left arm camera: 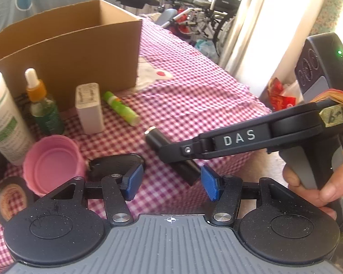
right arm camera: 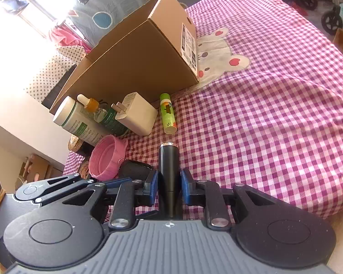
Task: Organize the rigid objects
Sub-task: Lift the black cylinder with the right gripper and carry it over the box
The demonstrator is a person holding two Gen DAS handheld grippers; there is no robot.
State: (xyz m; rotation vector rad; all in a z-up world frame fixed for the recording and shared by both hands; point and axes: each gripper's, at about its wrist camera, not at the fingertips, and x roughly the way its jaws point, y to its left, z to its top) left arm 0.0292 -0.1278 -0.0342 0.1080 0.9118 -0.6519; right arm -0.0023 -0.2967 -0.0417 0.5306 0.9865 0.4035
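A black cylinder with a silver end point(right arm camera: 168, 171) lies on the pink checked cloth between the blue pads of my right gripper point(right arm camera: 169, 186), which closes around it; whether the pads press it I cannot tell. It also shows in the left wrist view point(left arm camera: 171, 154), with the right gripper's finger point(left arm camera: 217, 146) over it. My left gripper point(left arm camera: 169, 182) is open and empty just in front of it. An open cardboard box point(left arm camera: 75, 45) stands behind, also in the right wrist view point(right arm camera: 139, 54).
Beside the box stand a white bottle point(left arm camera: 4, 118), a dropper bottle point(left arm camera: 42, 105), a white charger point(left arm camera: 89, 108), a green tube point(left arm camera: 121, 108), a pink cap point(left arm camera: 52, 164) and a black fob point(left arm camera: 116, 166). A tape roll point(left arm camera: 10, 199) lies at the left. A wheelchair point(left arm camera: 203, 6) is behind the bed.
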